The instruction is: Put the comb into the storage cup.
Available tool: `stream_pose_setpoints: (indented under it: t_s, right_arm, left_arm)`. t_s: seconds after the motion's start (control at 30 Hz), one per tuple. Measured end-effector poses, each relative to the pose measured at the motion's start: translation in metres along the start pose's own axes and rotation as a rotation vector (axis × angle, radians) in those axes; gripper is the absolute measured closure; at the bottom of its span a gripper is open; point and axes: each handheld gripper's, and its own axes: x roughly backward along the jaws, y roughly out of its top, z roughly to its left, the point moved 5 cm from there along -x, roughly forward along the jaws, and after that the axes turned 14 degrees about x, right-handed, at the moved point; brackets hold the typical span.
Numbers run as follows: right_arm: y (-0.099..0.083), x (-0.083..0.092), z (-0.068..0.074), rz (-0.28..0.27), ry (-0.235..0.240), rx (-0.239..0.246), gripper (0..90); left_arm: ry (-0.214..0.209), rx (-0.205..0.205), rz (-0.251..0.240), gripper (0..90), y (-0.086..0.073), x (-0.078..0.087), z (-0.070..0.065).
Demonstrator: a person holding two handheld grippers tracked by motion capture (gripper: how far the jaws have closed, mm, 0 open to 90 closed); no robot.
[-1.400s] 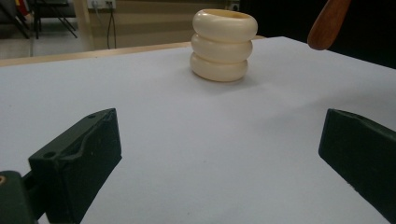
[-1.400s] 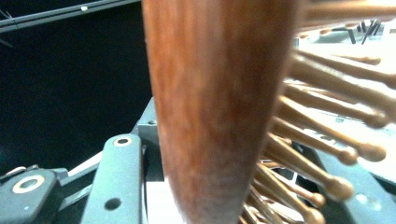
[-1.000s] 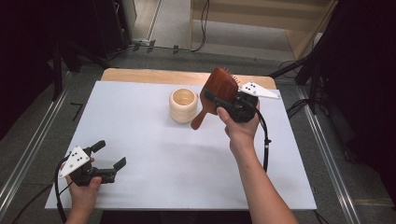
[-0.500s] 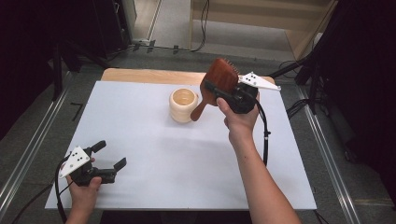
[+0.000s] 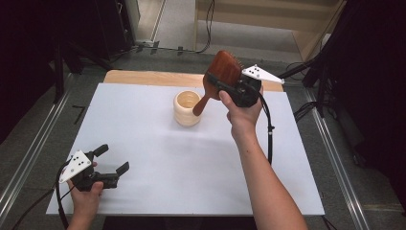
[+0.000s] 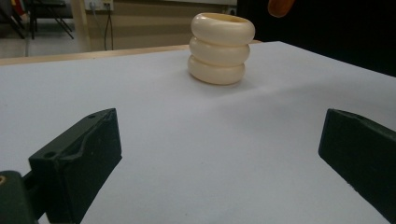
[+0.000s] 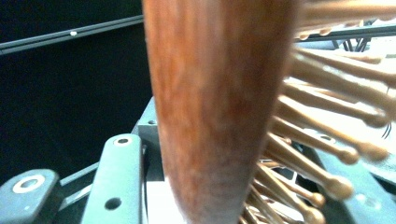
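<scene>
Your right gripper (image 5: pixel 221 84) is clamped on the wooden hairbrush (image 5: pixel 221 73), with its fingers closed across the paddle head of the brush. You hold the brush in the air above the far part of the white surface (image 5: pixel 191 163), tilted, with the head up and toward the far edge and the handle slanting down toward you and to the left. The handle's tip hangs just above the rim of the cream ribbed cup (image 5: pixel 186 108), on its right side; whether it touches the rim cannot be told from the high view. In the right gripper view the reddish-brown back of the brush (image 7: pixel 219 107) fills the middle, and its round-tipped wooden bristles (image 7: pixel 317 140) stick out to the right.

The cup stands upright on the surface, toward the far edge and near the middle across. In the left gripper view the cup (image 6: pixel 221 48) shows as three stacked rounded rings, with the handle's orange-brown tip (image 6: pixel 280 6) above and to its right.

Your left gripper (image 5: pixel 111 166) rests at the near left corner of the surface, well apart from the cup. Its fingers (image 6: pixel 84 158) stand wide open with nothing between them.
</scene>
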Motion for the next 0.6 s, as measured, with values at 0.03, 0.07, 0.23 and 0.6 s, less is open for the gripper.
stream_pose_setpoints:
  t_s: [0.03, 0.07, 0.23, 0.6]
  right_arm:
    - [0.001, -0.002, 0.000, -0.002, -0.002, -0.002, 50.2]
    - [0.001, -0.003, 0.000, -0.001, 0.000, -0.001, 50.2]
    - [0.005, -0.012, -0.001, 0.000, -0.008, 0.005, 50.1]
    - [0.004, -0.031, -0.006, 0.003, -0.025, 0.005, 50.1]
  left_arm:
    - [-0.001, 0.001, -0.001, 0.0, 0.000, 0.000, 0.000]
    - [-0.002, 0.001, -0.001, 0.0, 0.000, 0.000, 0.000]
    - [-0.004, 0.003, -0.002, 0.0, 0.000, 0.000, 0.000]
    - [-0.009, 0.006, -0.006, 0.0, 0.000, 0.000, 0.000]
